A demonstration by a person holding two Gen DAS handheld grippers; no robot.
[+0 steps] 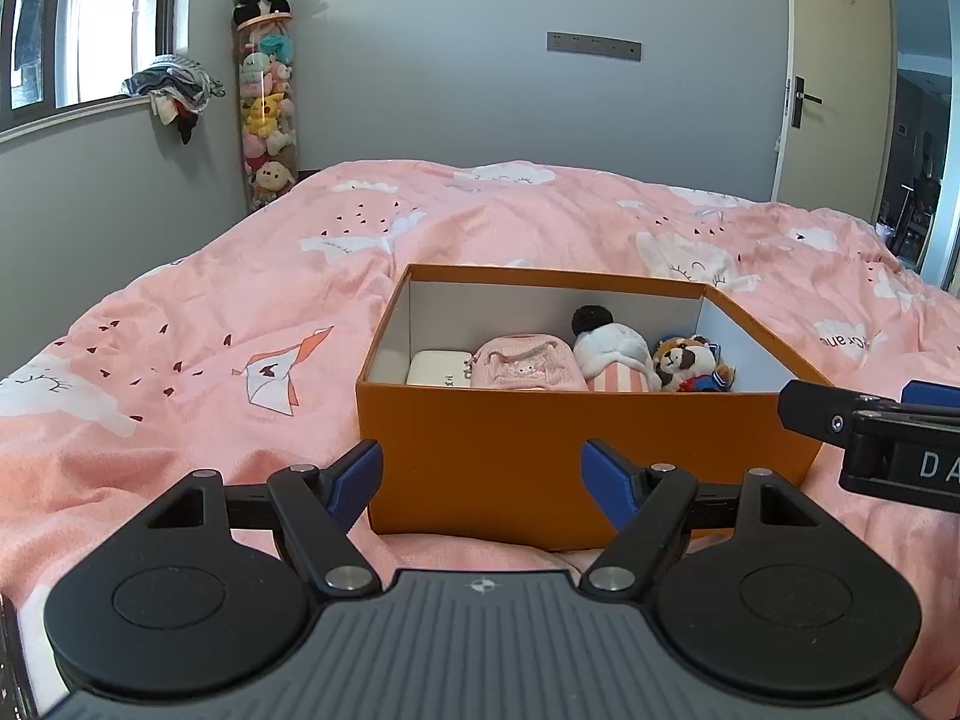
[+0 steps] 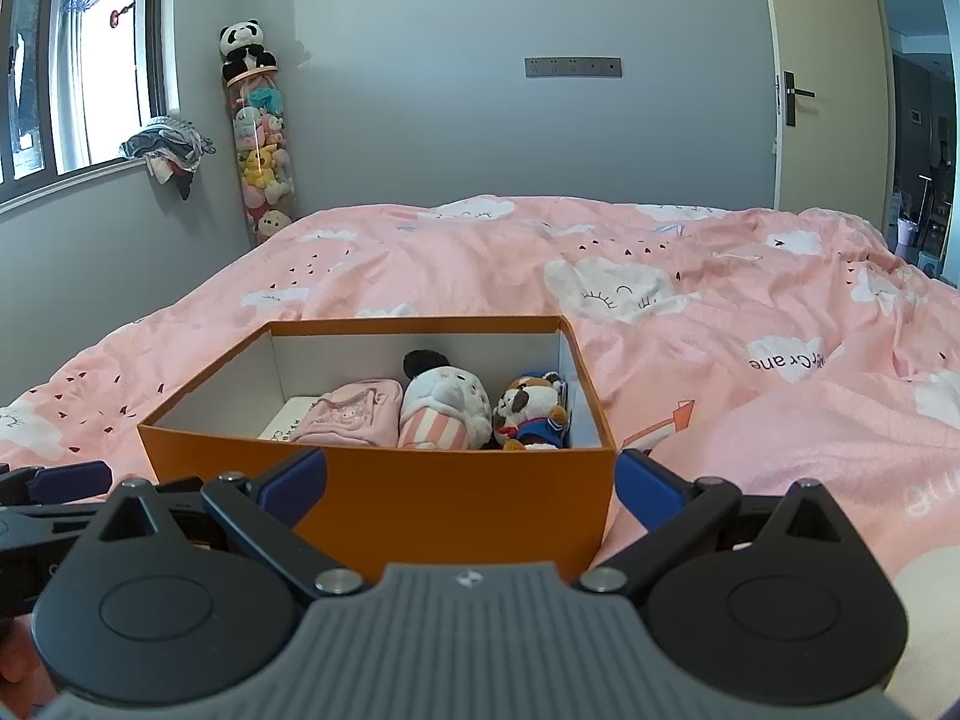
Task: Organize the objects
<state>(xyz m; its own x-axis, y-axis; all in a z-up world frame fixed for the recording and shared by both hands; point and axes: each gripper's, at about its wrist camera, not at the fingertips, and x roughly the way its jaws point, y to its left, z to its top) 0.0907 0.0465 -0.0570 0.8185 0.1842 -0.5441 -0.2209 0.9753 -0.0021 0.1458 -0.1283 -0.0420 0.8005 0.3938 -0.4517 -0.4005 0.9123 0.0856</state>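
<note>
Honestly, both my grippers are sitting empty right now: left gripper (image 1: 482, 483) has its blue fingers spread wide just short of the orange box (image 1: 588, 450), and the right gripper (image 2: 471, 489) is spread the same way, straddling the box's near right corner. The box sits on the pink duvet (image 1: 240, 276), which is soft and lumpy, so my worry is that if I bump the near wall or try to lift by one thin cardboard edge, it tips or slides and the stuff shifts around. Inside, left to right, there's a white case (image 1: 435, 367), a pink pouch (image 1: 528, 365), a white plush with a black pom (image 1: 609, 354) and a little dog plush (image 1: 690, 363), packed side by side along the near wall. Nothing loose shows on the bed, so the sorting looks basically done. Farther back, the tall tube of plushies (image 1: 267, 108) stands in the corner, well apart from everything.
</note>
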